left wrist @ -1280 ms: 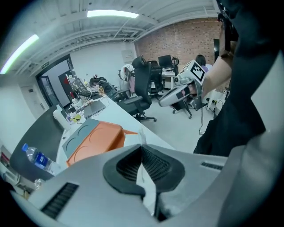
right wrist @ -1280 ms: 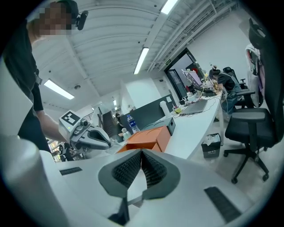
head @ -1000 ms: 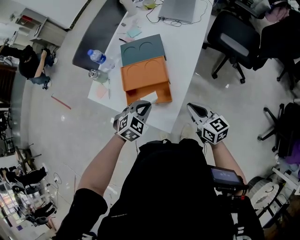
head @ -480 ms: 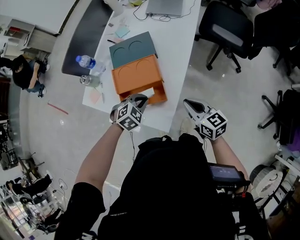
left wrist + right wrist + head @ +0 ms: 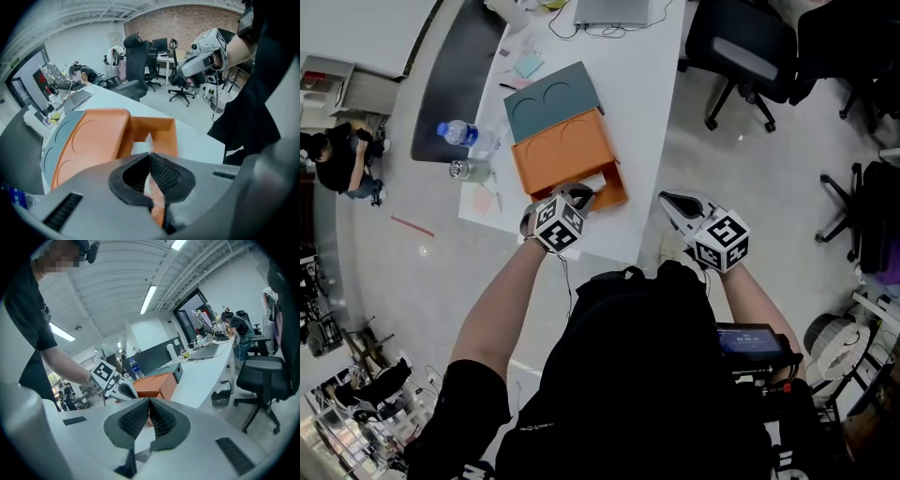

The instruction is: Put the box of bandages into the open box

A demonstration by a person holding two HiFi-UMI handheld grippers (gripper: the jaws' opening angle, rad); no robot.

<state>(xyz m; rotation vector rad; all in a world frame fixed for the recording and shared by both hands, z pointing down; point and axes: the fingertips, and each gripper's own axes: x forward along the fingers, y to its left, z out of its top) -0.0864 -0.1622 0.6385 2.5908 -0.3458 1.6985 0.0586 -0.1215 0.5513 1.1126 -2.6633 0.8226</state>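
Note:
An orange box [image 5: 555, 157] lies on the white table [image 5: 649, 112], its open compartment [image 5: 602, 186] facing me. My left gripper [image 5: 581, 195] is at that opening, shut on the box of bandages [image 5: 149, 144]. The box of bandages is thin and pale, and I see it edge-on between the pads, just above the orange compartment [image 5: 161, 129]. In the head view the gripper hides it. My right gripper [image 5: 671, 202] hangs off the table's near right corner, shut with nothing in it. In its own view the right gripper [image 5: 150, 416] points toward the left gripper [image 5: 115, 387] and the orange box [image 5: 152, 385].
A grey-green box [image 5: 546, 94] lies behind the orange one. A water bottle [image 5: 461, 136] and a small can [image 5: 457, 170] stand at the table's left edge, with a laptop [image 5: 609, 11] at the far end. A black office chair [image 5: 741, 52] stands on the floor to the right.
My left gripper has moved forward with the box of bandages, from the table's near edge up to the orange box's open end. The right gripper has barely moved.

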